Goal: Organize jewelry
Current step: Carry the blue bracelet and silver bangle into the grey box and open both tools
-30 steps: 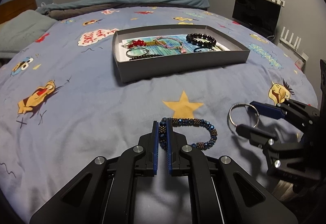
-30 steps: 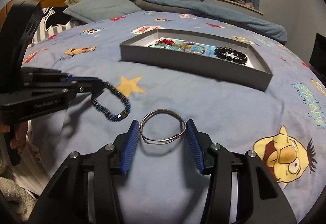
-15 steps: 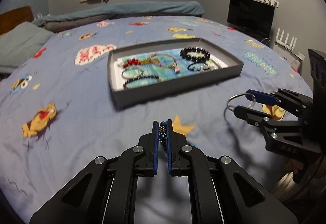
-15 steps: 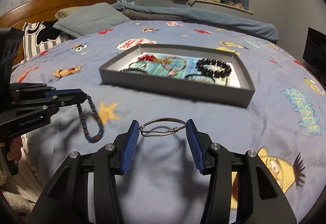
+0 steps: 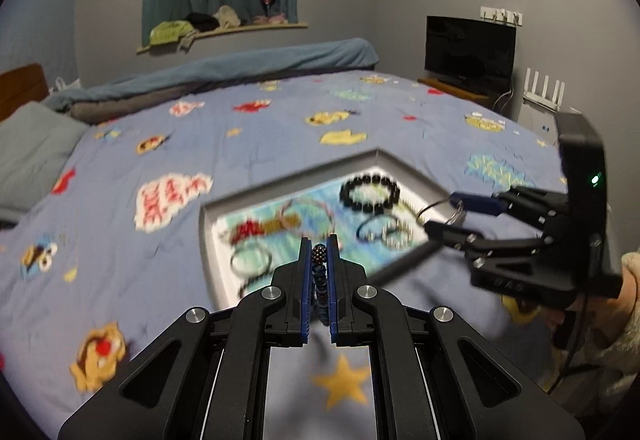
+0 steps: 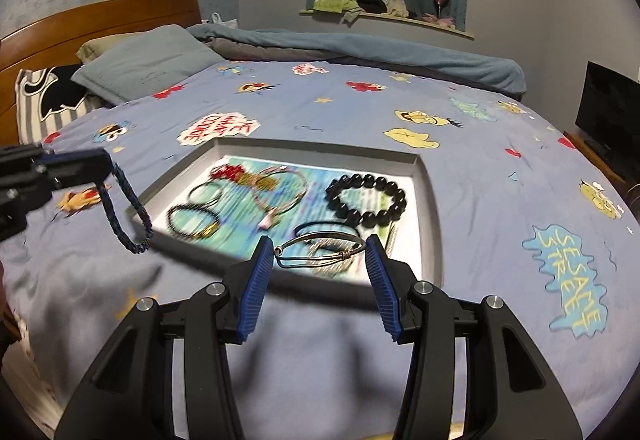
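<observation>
Left tongs (image 5: 319, 254): clamped on blue beaded bracelet (image 6: 130, 216), over tray's near edge.
Right tongs (image 6: 320, 260): gripping wire bangle (image 6: 320, 252), above tray's near right corner.
Tray (image 6: 430, 200): several bracelets in; these two remain.

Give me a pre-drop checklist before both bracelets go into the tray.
1. Left gripper shut on the blue beaded bracelet: ok.
2. Right gripper shut on the wire bangle: ok.
3. Bangle over the grey tray: ok.
4. Beaded bracelet fully inside the tray's edge: not ok; it hangs at the near left corner.
5. Bare spot under the bangle: cannot tell; blurred, with a thin dark bracelet close by.
</observation>
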The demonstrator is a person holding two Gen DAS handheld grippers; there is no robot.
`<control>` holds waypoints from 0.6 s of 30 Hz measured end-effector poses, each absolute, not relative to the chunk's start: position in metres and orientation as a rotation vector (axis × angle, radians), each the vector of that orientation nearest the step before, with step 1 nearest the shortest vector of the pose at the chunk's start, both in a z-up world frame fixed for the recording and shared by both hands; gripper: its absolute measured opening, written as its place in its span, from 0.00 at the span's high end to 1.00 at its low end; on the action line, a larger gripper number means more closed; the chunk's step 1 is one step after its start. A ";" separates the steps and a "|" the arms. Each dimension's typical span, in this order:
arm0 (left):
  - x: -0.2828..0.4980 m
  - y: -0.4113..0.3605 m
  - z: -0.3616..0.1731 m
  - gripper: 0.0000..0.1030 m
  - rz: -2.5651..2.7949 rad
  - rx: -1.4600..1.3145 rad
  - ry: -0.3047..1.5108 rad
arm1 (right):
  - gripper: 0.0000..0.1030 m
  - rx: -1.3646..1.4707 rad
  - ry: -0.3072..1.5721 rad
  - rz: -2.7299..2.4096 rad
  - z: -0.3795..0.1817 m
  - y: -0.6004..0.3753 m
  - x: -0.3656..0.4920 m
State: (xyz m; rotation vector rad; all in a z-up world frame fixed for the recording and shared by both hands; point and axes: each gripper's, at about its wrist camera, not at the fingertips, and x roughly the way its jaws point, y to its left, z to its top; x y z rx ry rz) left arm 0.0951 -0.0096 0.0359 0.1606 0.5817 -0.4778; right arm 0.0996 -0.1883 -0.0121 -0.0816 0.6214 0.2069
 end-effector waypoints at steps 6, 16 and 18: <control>0.129 -0.037 0.028 0.92 -0.547 0.131 0.625 | 0.54 -0.062 0.648 0.172 -0.016 -0.199 0.124; 0.173 -0.056 -0.020 0.92 -0.564 0.099 0.750 | 0.54 -0.056 0.708 0.170 -0.030 -0.202 0.153; 0.180 -0.051 -0.032 0.92 -0.539 0.096 0.783 | 0.54 -0.051 0.728 0.181 -0.033 -0.199 0.159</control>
